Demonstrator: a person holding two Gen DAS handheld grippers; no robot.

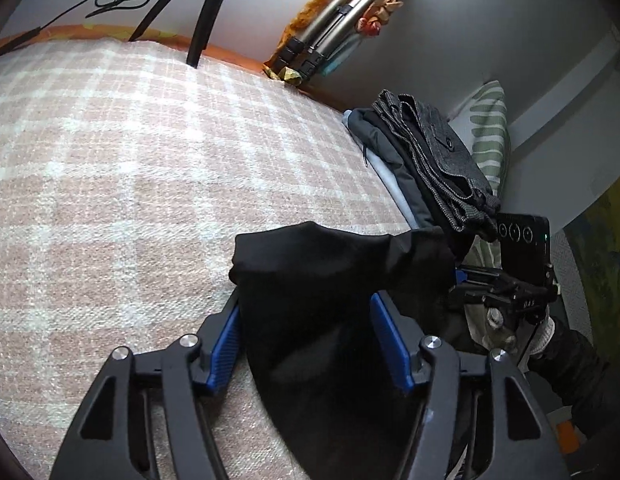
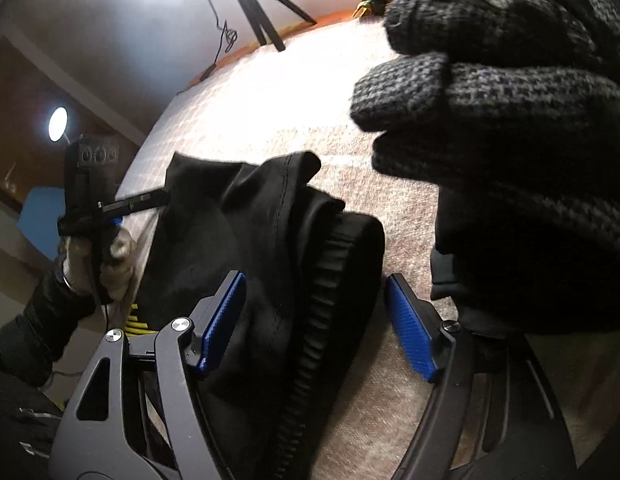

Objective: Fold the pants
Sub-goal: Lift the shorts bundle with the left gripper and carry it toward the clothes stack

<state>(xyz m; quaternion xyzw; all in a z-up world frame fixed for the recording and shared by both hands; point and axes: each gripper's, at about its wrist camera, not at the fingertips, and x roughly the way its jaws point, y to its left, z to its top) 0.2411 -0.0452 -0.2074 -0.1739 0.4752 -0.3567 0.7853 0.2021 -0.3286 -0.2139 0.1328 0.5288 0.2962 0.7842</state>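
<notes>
Pants (image 1: 322, 276), blk, btwn left tool (image 1: 306, 344) pads

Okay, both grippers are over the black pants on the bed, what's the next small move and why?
Probably close the right gripper on the black pants at the ribbed waistband. Its blue pads stand apart with the bunched cloth between them, not pressing, so nothing is gripped there. The left gripper also straddles the cloth loosely. The pants lie crumpled on the checked blanket, so they need lifting and spreading first.
</notes>
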